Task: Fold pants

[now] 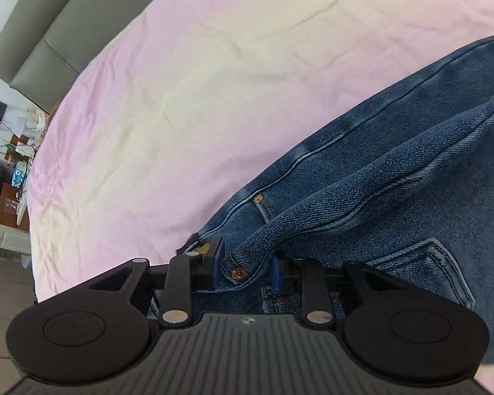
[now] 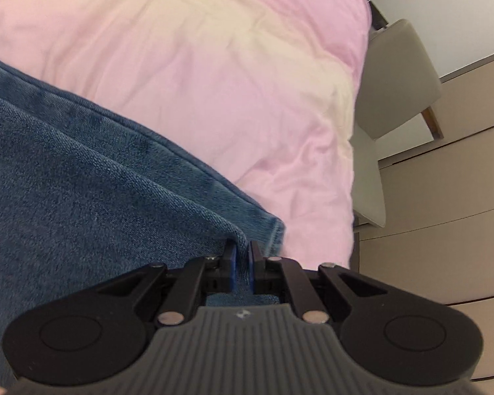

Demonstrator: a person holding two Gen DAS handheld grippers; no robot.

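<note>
Pink-and-cream bed cover (image 1: 187, 105) underneath everything, lightly creased, filling both views.

Nearest, in the left wrist view: left tool (image 1: 244, 268), jaws part open, clamped on a thick bunch of waistband with a copper rivet showing between the blue pads. Pads pressing the denim from both sides. Jeans (image 1: 395, 177) running from the jaws toward 2 o'clock, doubled lengthwise, back pocket at 4 o'clock, side seam on the outer edge.

Nearest, in the right wrist view: right tool (image 2: 242, 260), jaws shut down tight on a thin edge of denim at the leg end, hem (image 2: 273, 233) just past the tips at 1 o'clock. Leg spreading away toward 9 and 10 o'clock.

Farther off: grey headboard (image 1: 49, 39) at 10 o'clock and a cluttered corner at 9 o'clock in the left view; grey chair (image 2: 401, 79) at 2 o'clock and wooden floor (image 2: 444, 214) at 3 o'clock in the right view.

Step in hand, as judged: carrying the halved jeans by both ends, held over or low onto the bed; contact with the cover not certain. Next move likely: lay flat and taut, then bring hem end to waistband end. Calls for even tension, matched edges, no slipping on the thin right-hand pinch.
</note>
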